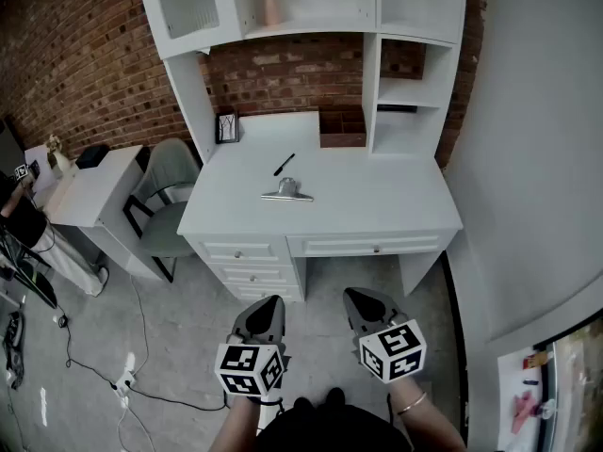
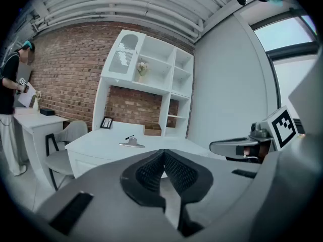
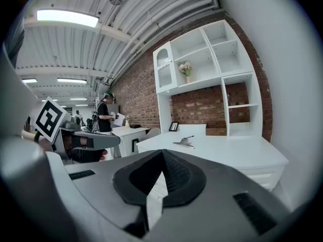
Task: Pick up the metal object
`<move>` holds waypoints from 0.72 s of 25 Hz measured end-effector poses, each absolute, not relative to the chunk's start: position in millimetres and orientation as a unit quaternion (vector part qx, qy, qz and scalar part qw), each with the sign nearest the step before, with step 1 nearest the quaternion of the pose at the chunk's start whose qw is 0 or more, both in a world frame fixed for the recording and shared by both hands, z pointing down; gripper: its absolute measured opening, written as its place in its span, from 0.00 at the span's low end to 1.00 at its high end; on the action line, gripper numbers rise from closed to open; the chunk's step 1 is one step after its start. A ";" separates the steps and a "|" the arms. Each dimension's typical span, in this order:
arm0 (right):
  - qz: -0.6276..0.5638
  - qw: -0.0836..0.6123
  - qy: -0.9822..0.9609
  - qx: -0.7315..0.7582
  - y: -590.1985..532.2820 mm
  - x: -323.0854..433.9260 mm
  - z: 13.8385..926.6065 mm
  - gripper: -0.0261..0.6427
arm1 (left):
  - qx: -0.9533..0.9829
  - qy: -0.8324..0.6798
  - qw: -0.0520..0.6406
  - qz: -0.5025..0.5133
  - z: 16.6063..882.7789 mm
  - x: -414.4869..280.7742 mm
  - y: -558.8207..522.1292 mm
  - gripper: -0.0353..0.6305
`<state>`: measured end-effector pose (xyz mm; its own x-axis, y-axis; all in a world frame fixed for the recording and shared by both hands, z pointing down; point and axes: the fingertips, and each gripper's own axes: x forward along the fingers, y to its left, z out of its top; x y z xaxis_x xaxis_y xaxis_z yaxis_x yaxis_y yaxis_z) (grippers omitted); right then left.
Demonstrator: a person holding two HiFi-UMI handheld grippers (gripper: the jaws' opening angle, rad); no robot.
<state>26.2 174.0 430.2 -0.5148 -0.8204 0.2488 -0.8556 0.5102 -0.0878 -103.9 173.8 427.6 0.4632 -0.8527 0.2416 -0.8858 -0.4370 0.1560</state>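
A silver metal clip [image 1: 287, 192] lies near the middle of the white desk [image 1: 377, 205], with a black pen [image 1: 284, 165] just behind it. The clip also shows far ahead in the left gripper view [image 2: 131, 143] and the right gripper view [image 3: 184, 143]. Both grippers hang low in front of the desk, well short of it. My left gripper [image 1: 268, 306] is shut with nothing in it, its pads [image 2: 151, 171] pressed together. My right gripper [image 1: 356, 300] is likewise shut and empty, its pads [image 3: 174, 173] touching.
A white hutch with shelves [image 1: 396, 55] rises at the desk's back, holding a small vase [image 1: 270, 6]. A framed picture [image 1: 227, 127] stands on the desk at back left. A grey-green chair [image 1: 168, 196] and a side table [image 1: 89, 191] stand to the left. A person [image 2: 11, 84] stands by that side table. Cables [image 1: 113, 375] lie on the floor.
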 end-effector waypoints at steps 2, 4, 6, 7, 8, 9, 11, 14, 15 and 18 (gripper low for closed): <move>0.096 0.092 -0.866 0.482 173.7 28.4 432.3 0.05 | 0.844 -0.517 0.130 0.062 429.3 -102.7 174.2 0.07; 0.097 0.091 -0.869 0.477 173.8 30.1 433.3 0.05 | 0.844 -0.517 0.131 0.058 430.4 -102.2 173.6 0.07; 0.101 0.088 -0.871 0.473 173.4 31.7 433.5 0.05 | 0.845 -0.515 0.136 0.055 430.1 -102.1 170.9 0.07; 0.103 0.088 -0.872 0.470 173.2 32.0 433.7 0.05 | 0.845 -0.514 0.137 0.054 429.2 -102.8 168.9 0.07; 0.104 0.088 -0.874 0.466 173.1 31.8 433.9 0.05 | 0.844 -0.515 0.138 0.053 428.2 -104.5 166.7 0.07; 0.104 0.090 -0.876 0.463 172.7 31.5 434.4 0.05 | 0.843 -0.518 0.138 0.053 427.2 -107.0 164.2 0.07; 0.103 0.093 -0.878 0.458 170.0 31.2 436.4 0.05 | 0.837 -0.527 0.137 0.051 426.5 -112.9 158.5 0.07; 0.108 0.095 -0.879 0.455 164.9 29.9 440.0 0.05 | 0.829 -0.540 0.137 0.052 429.6 -121.2 151.5 0.07; 0.110 0.094 -0.879 0.455 163.5 29.1 440.6 0.05 | 0.827 -0.543 0.137 0.054 430.7 -123.6 149.4 0.07; 0.117 0.091 -0.878 0.455 155.7 28.5 441.6 0.05 | 0.823 -0.548 0.137 0.058 431.3 -128.3 139.7 0.08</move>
